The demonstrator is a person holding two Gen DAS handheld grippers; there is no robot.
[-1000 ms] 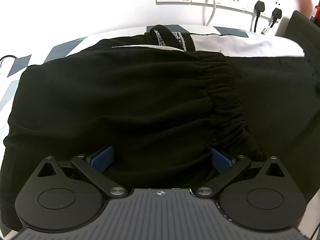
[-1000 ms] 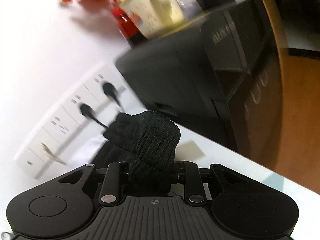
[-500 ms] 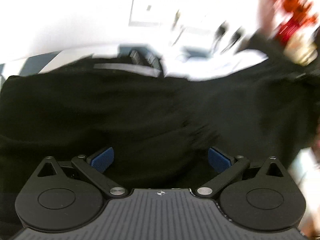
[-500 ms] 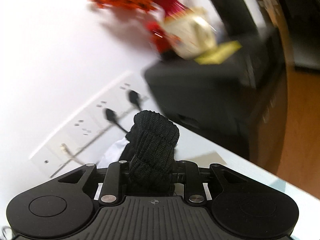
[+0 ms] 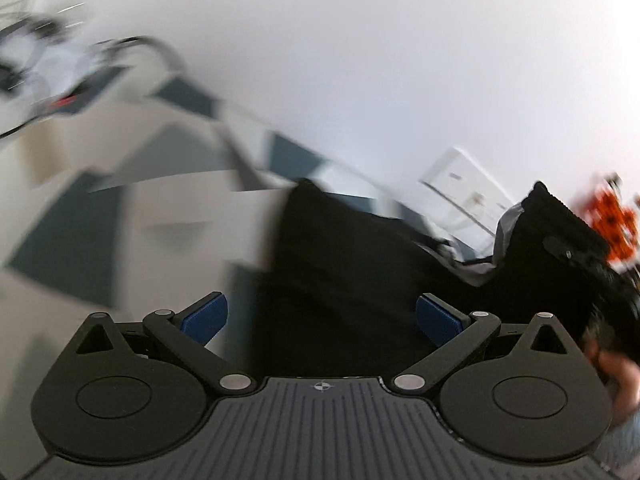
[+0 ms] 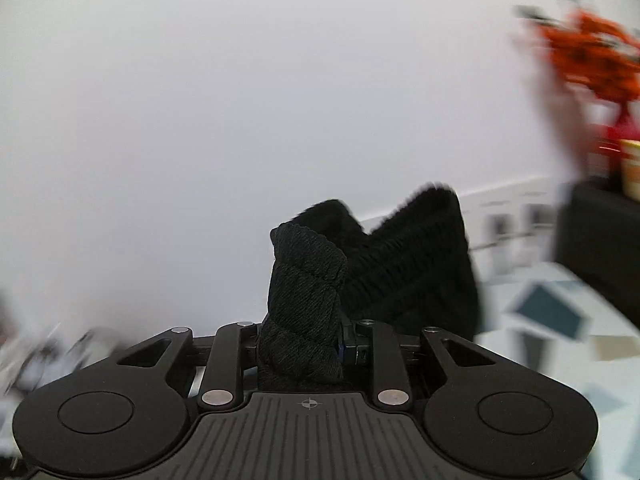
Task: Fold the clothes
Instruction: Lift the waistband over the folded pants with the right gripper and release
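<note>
The fold looks to be in mid-carry: one end of the black garment (image 5: 352,280) is lifted and being swung across, so this is the step of bringing a gathered end over the rest of the cloth.

On the left of the left wrist view lies the patterned surface (image 5: 120,208), bare and blurred. The left hand-held gripper (image 5: 320,318) hangs above the garment's near edge with its blue pads (image 5: 204,318) spread wide and nothing between them. The garment lies across the middle and right of that surface, with its far right end raised toward the white socket plate (image 5: 460,196) on the wall.

In the right wrist view, the right hand-held gripper (image 6: 304,344) is drawn narrow and clamped on a thick bunch of the black ribbed cloth, which stands up from between the fingers, with the rest trailing off to the right. Orange flowers (image 6: 592,56) smear past at the far right.

Next, I judge, the right hand must carry its bunch over the flat part and lay it down evenly, while the empty left gripper finds an edge to pin or pinch.

A second ago the left view was filled with the flat black garment and its gathered waistband; now bare surface fills the left half. The right view then showed a black box close behind the bunch; now mostly white wall.
</note>
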